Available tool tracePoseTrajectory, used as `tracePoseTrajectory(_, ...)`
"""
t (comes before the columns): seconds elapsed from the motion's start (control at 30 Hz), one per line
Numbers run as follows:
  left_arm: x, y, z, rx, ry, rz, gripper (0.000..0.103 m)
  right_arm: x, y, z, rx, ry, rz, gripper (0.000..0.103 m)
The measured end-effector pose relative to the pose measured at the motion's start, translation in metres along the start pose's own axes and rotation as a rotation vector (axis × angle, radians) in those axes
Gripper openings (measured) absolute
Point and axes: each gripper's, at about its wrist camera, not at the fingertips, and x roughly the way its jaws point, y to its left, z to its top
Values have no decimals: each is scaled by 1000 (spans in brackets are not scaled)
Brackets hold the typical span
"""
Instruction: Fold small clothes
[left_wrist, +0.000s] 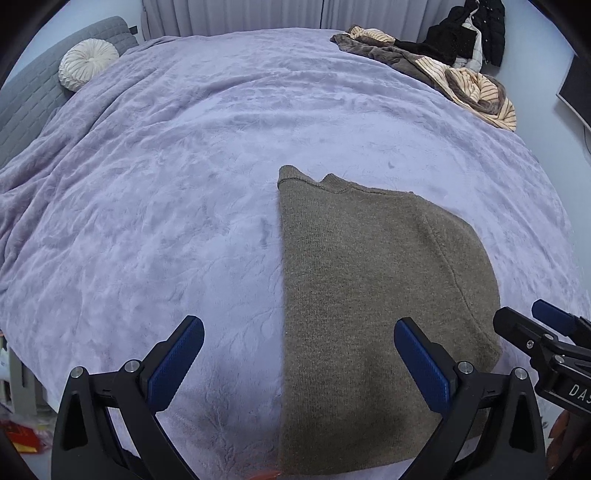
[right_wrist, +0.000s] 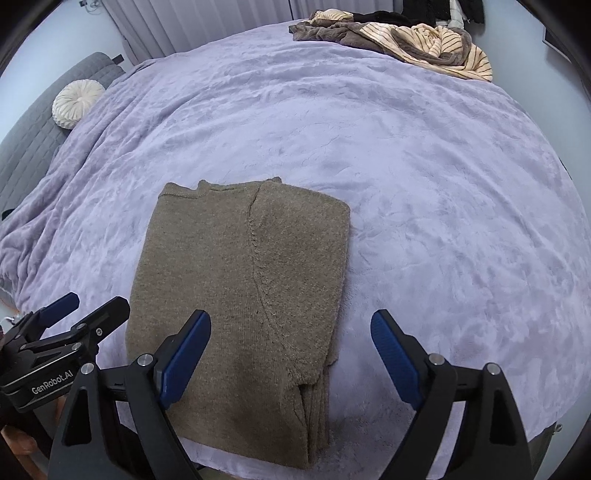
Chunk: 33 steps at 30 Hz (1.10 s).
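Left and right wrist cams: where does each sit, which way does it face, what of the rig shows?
Left wrist: on the left gripper, angled down at the lavender blanket; jaws open over the folded brown sweater's left edge; right gripper's fingers at right.
Right wrist: on the right gripper, angled down; jaws open over the sweater's right edge; left gripper at left.
Shared: sweater, blanket, round white cushion, striped clothes pile.

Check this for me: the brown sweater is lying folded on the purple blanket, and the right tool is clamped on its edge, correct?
Not quite. The brown sweater does lie folded on the purple blanket, but the right tool is open, holding nothing, as the right wrist view shows.
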Motion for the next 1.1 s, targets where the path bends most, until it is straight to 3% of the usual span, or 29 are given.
tracePoseTrajectory(1.1,-3,-8,-10,20,34,-12,103,1,-6,-7,22,23,-16,90)
